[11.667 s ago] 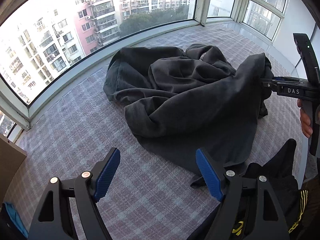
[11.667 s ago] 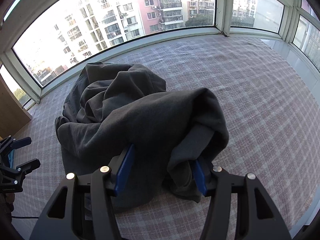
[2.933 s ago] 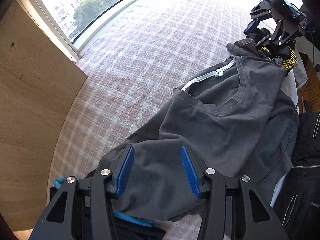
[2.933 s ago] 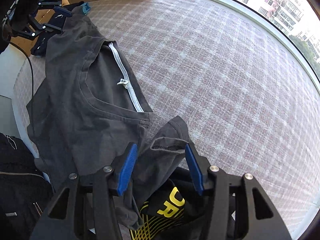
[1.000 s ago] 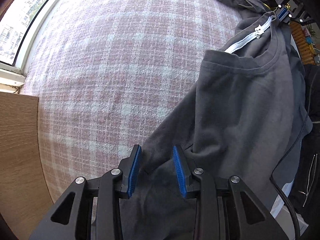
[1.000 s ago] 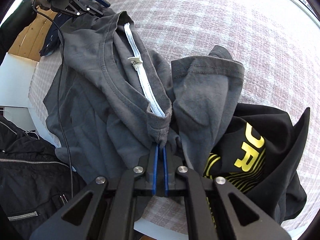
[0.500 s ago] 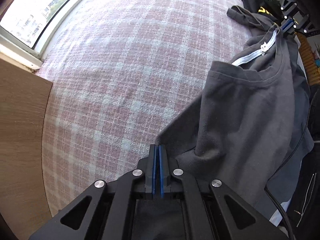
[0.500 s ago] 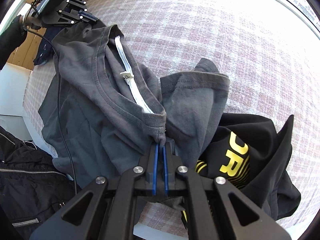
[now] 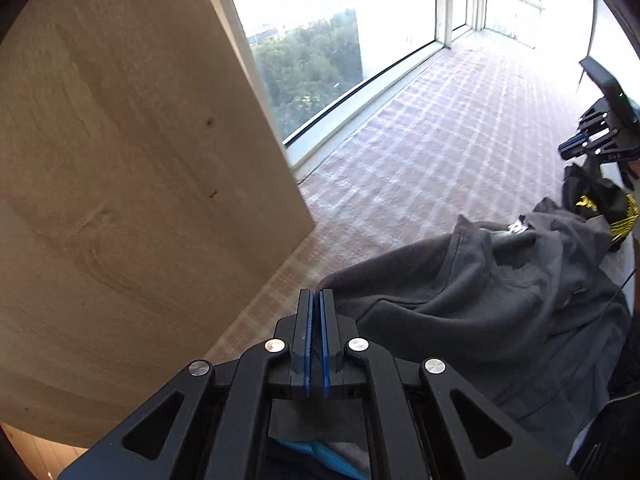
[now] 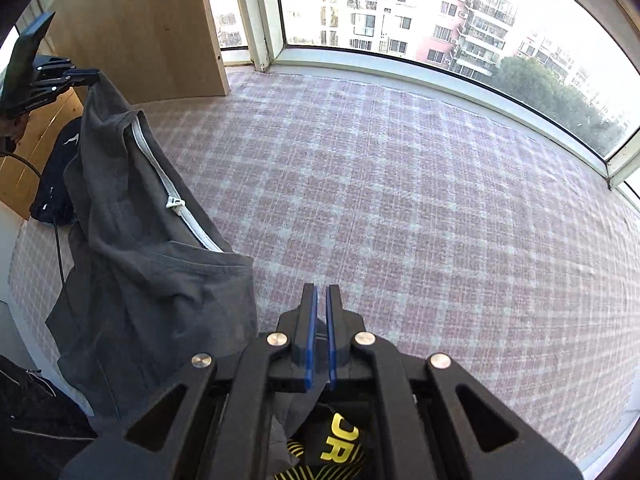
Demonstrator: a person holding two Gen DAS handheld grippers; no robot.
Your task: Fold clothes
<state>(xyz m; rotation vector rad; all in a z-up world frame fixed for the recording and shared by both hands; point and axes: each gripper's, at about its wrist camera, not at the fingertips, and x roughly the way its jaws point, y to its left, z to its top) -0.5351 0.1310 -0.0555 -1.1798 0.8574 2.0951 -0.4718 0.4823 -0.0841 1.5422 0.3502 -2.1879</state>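
**Grey shirt lifted by both shoulders**

Left wrist view: my left gripper [image 9: 315, 344] is nearly closed, its jaws opening slightly, with a fold of the grey shirt [image 9: 480, 292] pinched under the pads. The cloth sags onto the checked mat [image 9: 440, 128].

Right wrist view: my right gripper [image 10: 320, 336] is closed on the other shoulder; the shirt hangs between both grippers. I judge that the thin hold could slip if I pull hard, and the black shirt [image 10: 340, 444] below could be dragged along.

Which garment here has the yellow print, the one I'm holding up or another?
Another: the black shirt below the right gripper. The held grey shirt is plain.
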